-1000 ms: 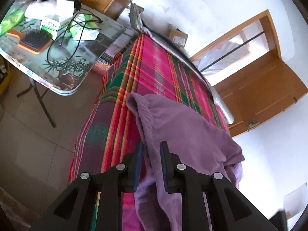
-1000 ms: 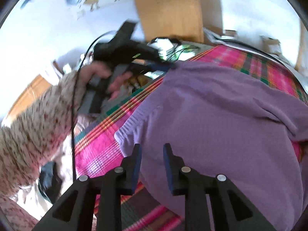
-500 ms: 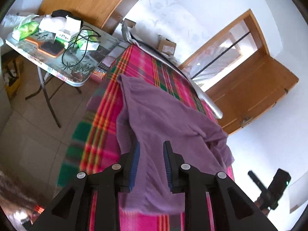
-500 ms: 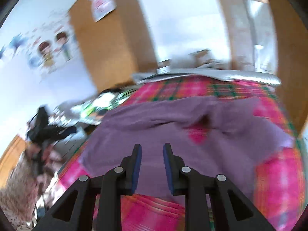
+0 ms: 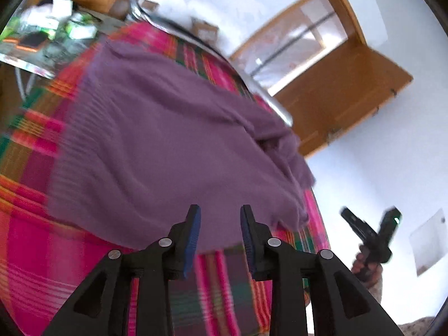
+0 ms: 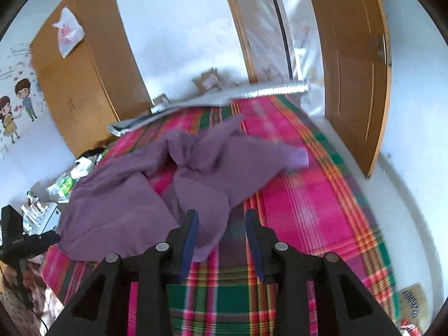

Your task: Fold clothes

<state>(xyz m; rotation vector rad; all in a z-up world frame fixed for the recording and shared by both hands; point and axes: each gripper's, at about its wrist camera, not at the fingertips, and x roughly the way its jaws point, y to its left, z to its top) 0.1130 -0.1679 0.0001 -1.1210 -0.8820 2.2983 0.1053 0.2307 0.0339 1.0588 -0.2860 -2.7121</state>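
Purple garment (image 5: 156, 151) lies rumpled on the plaid bedcover (image 6: 308, 204). Left gripper (image 5: 219, 235) and right gripper (image 6: 221, 238) have just been opening, jaws now moderately apart, gripping nothing. Lettering on a cardboard piece (image 6: 414, 303) is unreadable.

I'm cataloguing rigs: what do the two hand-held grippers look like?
Both the left hand-held gripper and the right hand-held gripper are matte black, angular frames with silver rivets and blue-padded fingers. A knitted, speckled sleeve shows behind the right one.
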